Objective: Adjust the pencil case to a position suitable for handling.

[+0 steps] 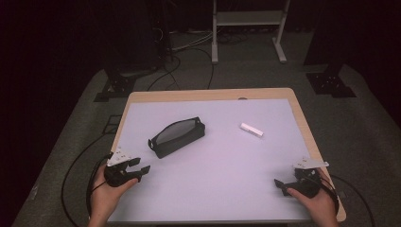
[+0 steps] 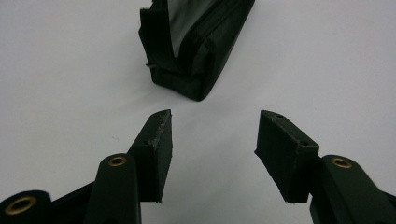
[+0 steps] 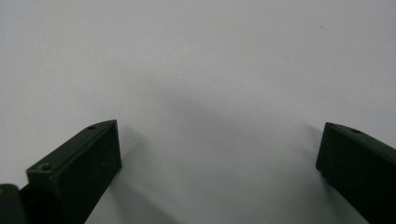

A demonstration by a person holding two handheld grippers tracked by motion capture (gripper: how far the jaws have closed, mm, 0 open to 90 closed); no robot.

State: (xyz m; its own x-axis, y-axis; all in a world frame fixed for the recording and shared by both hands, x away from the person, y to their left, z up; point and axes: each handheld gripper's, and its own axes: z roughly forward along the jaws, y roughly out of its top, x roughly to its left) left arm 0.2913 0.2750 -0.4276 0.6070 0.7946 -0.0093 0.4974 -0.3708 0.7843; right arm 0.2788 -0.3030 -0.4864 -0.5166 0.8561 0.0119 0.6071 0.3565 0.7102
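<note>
while the left gripper (image 1: 142, 169) hovers near the table's front left corner with its jaws parted and nothing between them, a black soft zip pouch with a mesh panel (image 1: 178, 136) lies on the pale lilac table mat (image 1: 222, 156) just ahead of it, angled with one end nearer the gripper. in the left gripper view the same pouch (image 2: 196, 42) sits a little beyond the two black pads (image 2: 156, 149), apart from them, with bare mat in the gap. the right gripper (image 1: 281, 185) rests near the front right corner in the person's hand, its jaws spread wide and empty; the right gripper view has its pads (image 3: 88, 163) over plain mat. a small white rectangular block (image 1: 251, 129) lies on the mat to the right of the pouch, well apart from it and from both grippers.
</note>
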